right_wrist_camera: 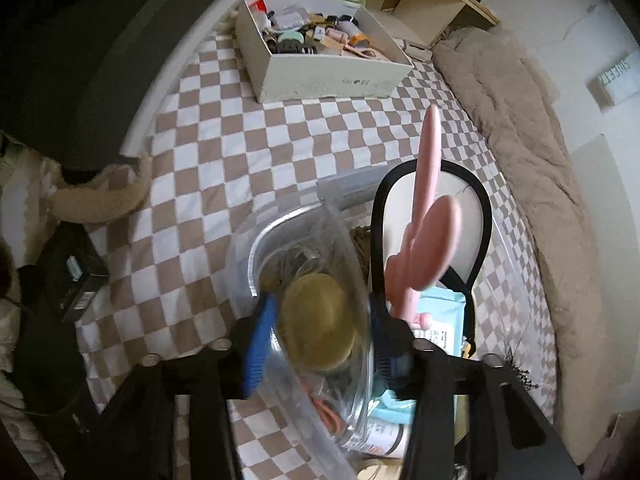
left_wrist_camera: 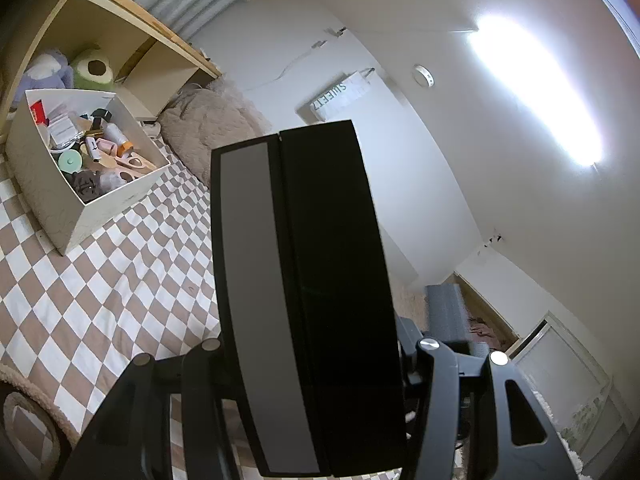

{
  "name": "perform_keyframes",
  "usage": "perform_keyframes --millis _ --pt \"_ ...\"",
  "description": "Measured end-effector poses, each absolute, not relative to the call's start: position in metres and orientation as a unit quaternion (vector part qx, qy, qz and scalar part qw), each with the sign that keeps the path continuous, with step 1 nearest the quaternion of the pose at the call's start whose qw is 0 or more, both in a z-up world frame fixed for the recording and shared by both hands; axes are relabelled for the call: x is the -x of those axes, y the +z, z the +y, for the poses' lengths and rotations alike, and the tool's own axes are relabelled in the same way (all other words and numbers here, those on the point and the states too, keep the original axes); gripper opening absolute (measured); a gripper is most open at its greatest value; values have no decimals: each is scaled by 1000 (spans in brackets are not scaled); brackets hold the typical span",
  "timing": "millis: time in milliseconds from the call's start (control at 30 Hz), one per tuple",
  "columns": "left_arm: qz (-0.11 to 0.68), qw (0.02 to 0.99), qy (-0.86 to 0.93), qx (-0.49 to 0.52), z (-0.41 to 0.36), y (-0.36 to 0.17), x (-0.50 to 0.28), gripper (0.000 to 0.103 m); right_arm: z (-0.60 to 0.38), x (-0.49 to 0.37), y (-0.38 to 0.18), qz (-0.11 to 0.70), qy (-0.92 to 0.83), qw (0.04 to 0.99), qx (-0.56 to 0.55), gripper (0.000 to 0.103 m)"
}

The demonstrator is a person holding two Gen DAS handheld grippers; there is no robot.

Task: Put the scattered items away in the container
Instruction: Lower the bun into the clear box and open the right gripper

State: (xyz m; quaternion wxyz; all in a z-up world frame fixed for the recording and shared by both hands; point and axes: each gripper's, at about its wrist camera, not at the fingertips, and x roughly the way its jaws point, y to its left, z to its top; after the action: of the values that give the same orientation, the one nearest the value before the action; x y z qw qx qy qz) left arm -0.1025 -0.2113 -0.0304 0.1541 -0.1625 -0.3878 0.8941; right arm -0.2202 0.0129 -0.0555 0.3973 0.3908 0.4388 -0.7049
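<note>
Clear crinkly plastic bag (right_wrist_camera: 320,280) between your right gripper (right_wrist_camera: 320,344)'s released pads: light, slippery, pinch a fold; left gripper (left_wrist_camera: 304,300) grasps a stiff black box (left_wrist_camera: 312,240)

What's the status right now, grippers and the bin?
Left gripper clamped on black box. Right gripper open over clear container, clear bag between fingers. White box beyond, full.

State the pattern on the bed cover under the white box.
Tan-and-white checks on the bed cover; clearest in the right wrist view.
</note>
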Motion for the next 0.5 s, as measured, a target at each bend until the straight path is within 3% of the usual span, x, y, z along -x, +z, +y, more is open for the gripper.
perform_keyframes --millis 233,333,500 --pt "-380 172 894 166 -201 -29 105 53 39 203 -23 390 -750 407 -346 88" --pt "-373 185 894 166 -191 -27 105 53 61 199 -10 353 -795 383 -310 102" --pt "-364 218 889 171 -170 -24 109 53 107 188 -9 279 -852 333 -291 103"
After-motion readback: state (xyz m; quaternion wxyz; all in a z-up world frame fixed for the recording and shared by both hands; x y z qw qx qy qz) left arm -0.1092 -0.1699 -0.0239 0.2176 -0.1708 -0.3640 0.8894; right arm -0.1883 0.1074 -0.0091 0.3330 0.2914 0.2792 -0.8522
